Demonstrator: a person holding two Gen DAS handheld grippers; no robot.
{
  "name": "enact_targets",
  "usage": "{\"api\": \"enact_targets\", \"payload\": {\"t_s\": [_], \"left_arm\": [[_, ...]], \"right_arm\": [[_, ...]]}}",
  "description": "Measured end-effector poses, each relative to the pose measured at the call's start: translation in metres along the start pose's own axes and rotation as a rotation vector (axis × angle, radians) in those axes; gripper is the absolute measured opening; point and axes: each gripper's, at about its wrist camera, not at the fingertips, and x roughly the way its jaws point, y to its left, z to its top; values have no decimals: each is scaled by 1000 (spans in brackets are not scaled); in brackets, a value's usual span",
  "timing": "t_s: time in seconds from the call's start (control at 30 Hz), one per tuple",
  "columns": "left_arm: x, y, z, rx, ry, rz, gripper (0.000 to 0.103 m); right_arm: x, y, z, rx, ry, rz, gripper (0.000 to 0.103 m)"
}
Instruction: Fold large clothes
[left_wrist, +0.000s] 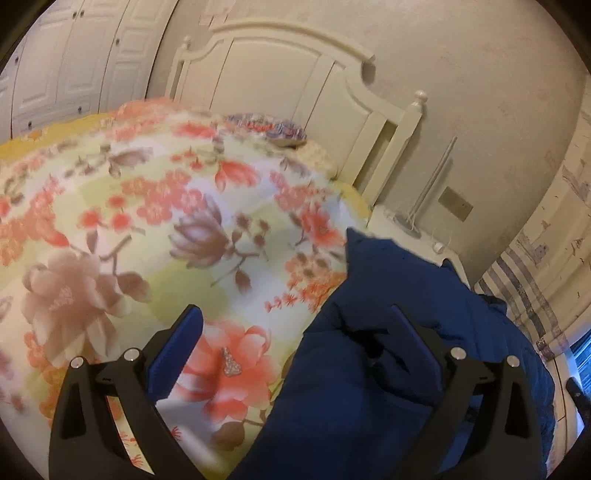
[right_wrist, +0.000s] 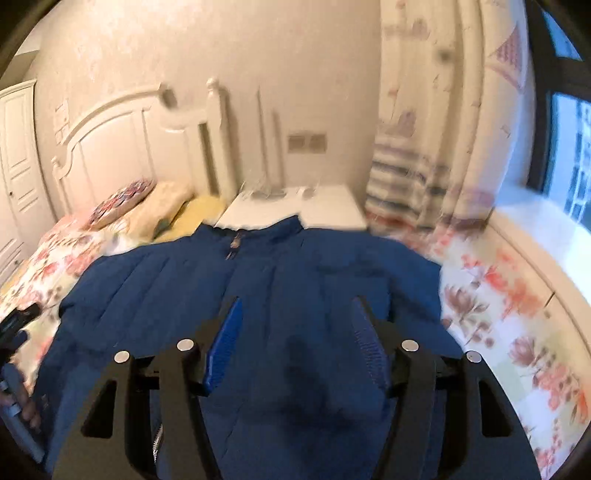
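Right wrist view: blue jacket spread on bed, collar at 12 o'clock. Right tool jaws apart, empty, above jacket front. Left tool wide apart, empty. Step: regrasping; next, pinch an edge.

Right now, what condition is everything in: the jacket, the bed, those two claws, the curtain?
blue puffer jacket: spread flat on the bed, front up, zipped to the collar, not yet folded.
left claw: wide open, nothing gripped, at the jacket's edge.
right claw: open, above the jacket, pads not pressing the fabric.
floral bedspread: laid over the bed.
curtain: drawn aside from the window.
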Motion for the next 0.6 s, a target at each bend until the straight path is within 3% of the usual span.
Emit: {"api": "enact_targets", "payload": {"t_s": [0.03,0.07,0.17,0.27,0.4,0.47,0.5,0.53,0.6], "left_arm": [[-3,-5,1,19,-6,-6,99],[-6,-11,2,39,-10,-17,99],[-15,-33,7,72,-12,-70,99],[-5,-76,19,168,57,-97,100],[34,-141,25,336,168,-81,100],[74,-169,10,421,296,-79,100],[100,-179,-8,483,393,-42,101],[113,-183,-20,526,417,6,101],[112,-188,-29,547,354,44,101]], "right_arm": [[22,-3,-6,-3,100,-8,67],[36,-8,-17,3,138,12,68],[34,-10,-18,9,132,24,68],[38,-9,-19,-5,127,9,68],[37,-8,-20,-8,127,6,68],[35,-10,-19,1,128,15,68],[33,-8,-19,3,128,19,68],[33,-9,-19,6,126,26,69],[33,-9,-19,6,126,28,69]]}}
